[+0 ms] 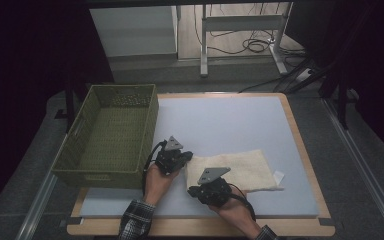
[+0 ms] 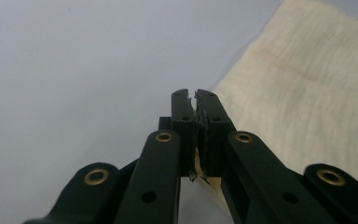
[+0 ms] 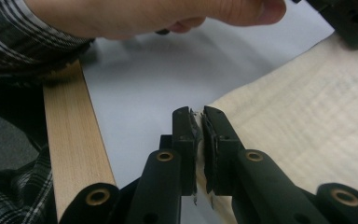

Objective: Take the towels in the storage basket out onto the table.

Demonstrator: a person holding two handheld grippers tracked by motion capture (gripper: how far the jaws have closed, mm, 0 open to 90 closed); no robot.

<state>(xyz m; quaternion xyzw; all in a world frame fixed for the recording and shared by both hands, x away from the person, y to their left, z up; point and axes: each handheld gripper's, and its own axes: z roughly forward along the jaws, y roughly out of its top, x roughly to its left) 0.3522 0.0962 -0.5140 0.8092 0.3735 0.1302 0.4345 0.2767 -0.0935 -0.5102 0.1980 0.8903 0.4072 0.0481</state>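
A cream towel [image 1: 240, 167] lies flat on the grey mat [image 1: 220, 120], near the front. My left gripper [image 1: 186, 158] is at the towel's far left corner, and in the left gripper view it [image 2: 195, 93] is shut with a thin edge of the towel [image 2: 307, 93] pinched between the pads. My right gripper [image 1: 194, 189] is at the near left corner. In the right gripper view it [image 3: 196, 111] is likewise shut on the towel's [image 3: 307, 102] edge. The person's left hand [image 3: 168, 14] shows beyond it.
A green woven basket [image 1: 152, 125] stands at the mat's left, close beside the left hand. The table's wooden rim [image 1: 300, 145] frames the mat, and the rim [image 3: 72, 135] runs just left of the right gripper. A small white tag [image 1: 278, 176] sticks out at the towel's right end.
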